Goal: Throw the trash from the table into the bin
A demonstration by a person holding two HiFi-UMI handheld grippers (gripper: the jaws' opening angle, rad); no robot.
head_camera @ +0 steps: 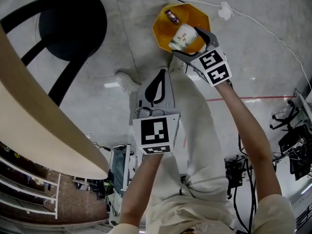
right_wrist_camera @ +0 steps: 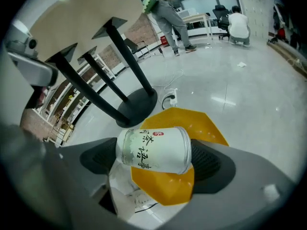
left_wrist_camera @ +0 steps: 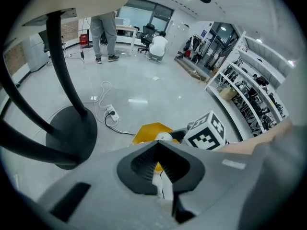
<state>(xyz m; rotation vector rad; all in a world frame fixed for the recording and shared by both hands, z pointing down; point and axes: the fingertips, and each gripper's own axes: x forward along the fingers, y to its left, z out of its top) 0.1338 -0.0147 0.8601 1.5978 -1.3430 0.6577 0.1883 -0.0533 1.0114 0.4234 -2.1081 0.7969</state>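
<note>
My right gripper (head_camera: 191, 44) is shut on a white paper cup (head_camera: 183, 37) with green print, held sideways above the open yellow bin (head_camera: 163, 30) on the floor. In the right gripper view the cup (right_wrist_camera: 154, 150) lies across between the jaws of my right gripper (right_wrist_camera: 156, 158), with the bin (right_wrist_camera: 204, 124) right below it. A small brown bottle (head_camera: 172, 16) lies inside the bin. My left gripper (head_camera: 157, 87) hangs lower by the person's leg, shut and empty. In the left gripper view its jaws (left_wrist_camera: 158, 145) point toward the bin (left_wrist_camera: 146, 131).
The round beige table top (head_camera: 44, 126) is at the left, its black base (head_camera: 73, 23) on the floor beside the bin. A white power strip (head_camera: 225, 9) and cable lie past the bin. People (left_wrist_camera: 104, 28) stand far off; shelves (left_wrist_camera: 249, 85) line the right.
</note>
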